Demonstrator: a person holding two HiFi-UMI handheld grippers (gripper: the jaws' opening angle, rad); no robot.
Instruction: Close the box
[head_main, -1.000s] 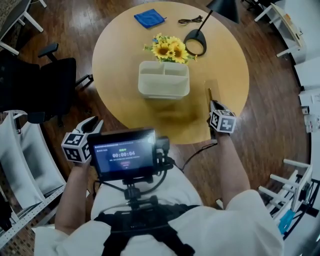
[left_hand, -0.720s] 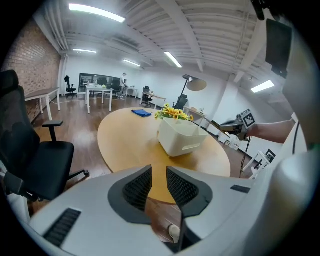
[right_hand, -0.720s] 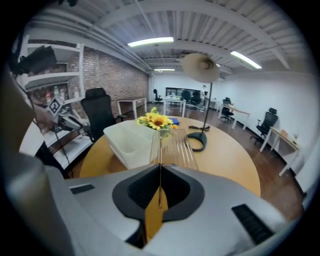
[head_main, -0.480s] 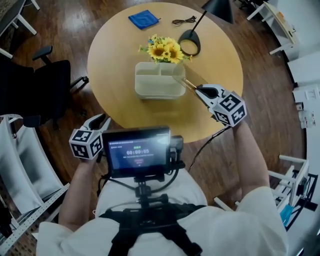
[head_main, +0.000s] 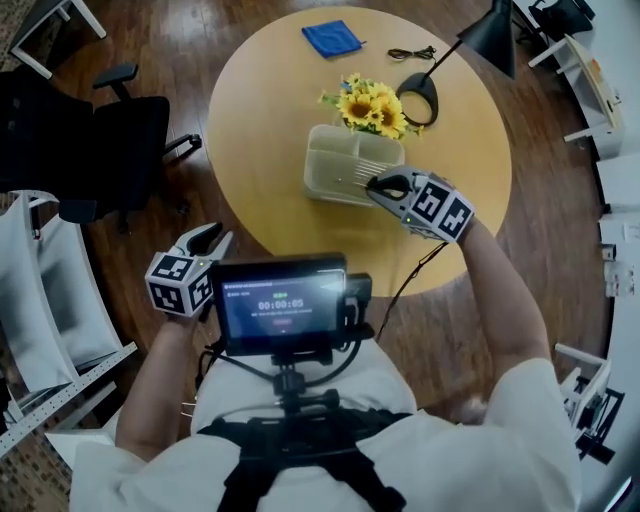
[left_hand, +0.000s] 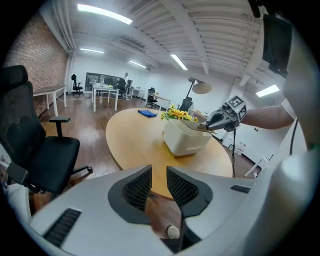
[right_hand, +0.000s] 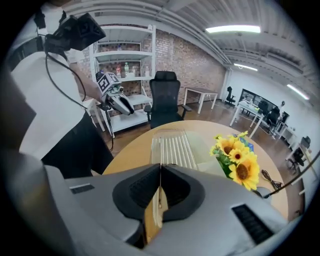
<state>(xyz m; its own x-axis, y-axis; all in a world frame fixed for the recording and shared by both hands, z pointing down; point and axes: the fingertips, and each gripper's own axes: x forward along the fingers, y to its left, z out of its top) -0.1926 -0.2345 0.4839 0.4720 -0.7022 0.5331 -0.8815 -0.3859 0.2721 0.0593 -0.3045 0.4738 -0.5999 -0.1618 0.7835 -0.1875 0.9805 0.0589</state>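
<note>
Smooth pale wood for the round bench (head_main: 270, 130); matt cream plastic for the box (head_main: 335, 180); clear ribbed plastic for its lid (right_hand: 172, 149); soft blue cloth (head_main: 332, 38); glossy dark wood floor (head_main: 150, 40).

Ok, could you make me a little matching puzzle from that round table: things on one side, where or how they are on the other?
Things:
1. blue cloth
2. sunflowers
3. clear lid
4. left gripper

States:
A. off the table, jaws apart, empty
B. pinched in the right gripper over the box
C. near the table's far edge
D. just beyond the box

Pairs: 1-C, 2-D, 3-B, 4-A
</note>
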